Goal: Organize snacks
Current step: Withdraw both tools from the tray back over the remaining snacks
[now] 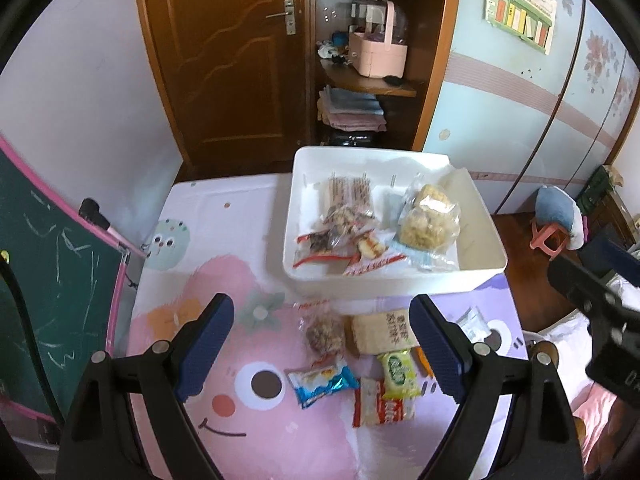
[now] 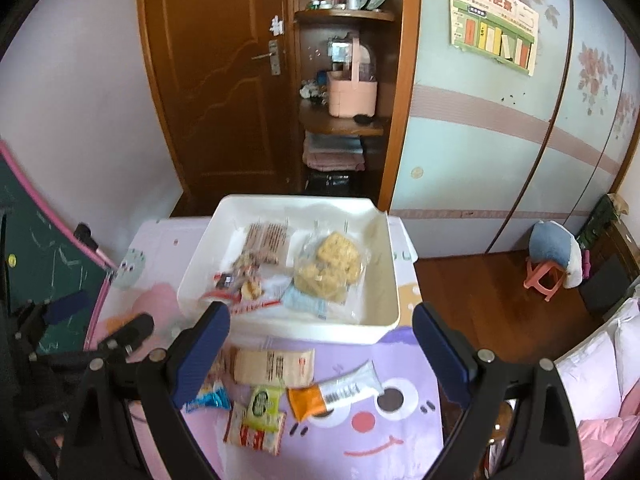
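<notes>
A white bin (image 1: 384, 280) (image 2: 384, 240) stands at the table's far side and holds several snack packs, among them a clear bag of yellow puffs (image 1: 430, 220) (image 2: 330, 268). Loose snacks lie on the cartoon mat in front of it: a blue packet (image 1: 322, 382) (image 2: 210, 398), a green-yellow packet (image 1: 398, 374) (image 2: 262, 404), a red-white packet (image 1: 380, 406) (image 2: 254, 434), a beige bar (image 1: 384, 334) (image 2: 274, 366), a brown nut pack (image 1: 324, 336) and an orange-white packet (image 2: 336, 394). My left gripper (image 1: 322, 356) is open and empty above them. My right gripper (image 2: 322, 354) is open and empty too.
A green chalkboard with a pink frame (image 1: 52, 280) leans at the table's left. A wooden door (image 1: 228, 60) and shelves with a pink basket (image 1: 378, 54) are behind. A pink stool (image 1: 548, 240) stands on the wood floor at the right, near a bed (image 2: 600, 360).
</notes>
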`<state>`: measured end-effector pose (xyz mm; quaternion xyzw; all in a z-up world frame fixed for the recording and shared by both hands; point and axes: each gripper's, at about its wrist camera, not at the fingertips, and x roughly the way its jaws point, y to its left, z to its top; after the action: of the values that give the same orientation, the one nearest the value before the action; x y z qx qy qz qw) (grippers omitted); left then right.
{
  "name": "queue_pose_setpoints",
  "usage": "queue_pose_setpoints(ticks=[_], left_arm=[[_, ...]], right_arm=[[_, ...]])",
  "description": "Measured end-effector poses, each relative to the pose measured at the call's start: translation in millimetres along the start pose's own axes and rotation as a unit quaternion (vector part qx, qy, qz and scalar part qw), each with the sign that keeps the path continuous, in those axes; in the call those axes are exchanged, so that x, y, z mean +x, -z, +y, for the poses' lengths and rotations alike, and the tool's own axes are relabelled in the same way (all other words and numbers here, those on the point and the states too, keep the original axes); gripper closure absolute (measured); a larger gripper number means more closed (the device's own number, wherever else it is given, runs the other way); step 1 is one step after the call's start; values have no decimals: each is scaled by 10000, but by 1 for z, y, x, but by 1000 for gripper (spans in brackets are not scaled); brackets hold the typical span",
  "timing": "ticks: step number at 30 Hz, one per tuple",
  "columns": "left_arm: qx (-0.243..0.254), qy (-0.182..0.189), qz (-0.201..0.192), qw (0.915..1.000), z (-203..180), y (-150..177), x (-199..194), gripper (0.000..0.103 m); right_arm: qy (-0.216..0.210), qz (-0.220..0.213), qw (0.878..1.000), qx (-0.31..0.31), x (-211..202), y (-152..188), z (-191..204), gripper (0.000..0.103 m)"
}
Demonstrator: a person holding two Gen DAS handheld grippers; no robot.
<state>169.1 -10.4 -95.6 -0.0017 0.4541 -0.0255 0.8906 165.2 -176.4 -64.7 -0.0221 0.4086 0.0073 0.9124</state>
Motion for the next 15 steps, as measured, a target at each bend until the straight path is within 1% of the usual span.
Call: queue_pose_setpoints(ticks=[3, 9, 11, 14, 15], left_arm=[[-19, -63, 105, 9999, 9, 15, 6, 14], [-146, -91, 474, 9987, 24, 45, 28, 14], [-152, -84, 551, 9983, 27, 54, 35, 14], [-63, -23, 665, 9978, 29, 67, 48, 14], [15, -6, 713, 9975, 30, 73, 54, 14]], right_arm=[[-62, 116, 9999, -57, 1, 18, 4, 10], [-45, 372, 9991, -197, 15, 57, 14, 10], [-145, 579, 9980, -190, 27, 69, 16, 13], [-270, 902, 9955, -117, 47, 82, 17, 23], [-332, 1028, 9941, -69, 54, 85, 17, 29]])
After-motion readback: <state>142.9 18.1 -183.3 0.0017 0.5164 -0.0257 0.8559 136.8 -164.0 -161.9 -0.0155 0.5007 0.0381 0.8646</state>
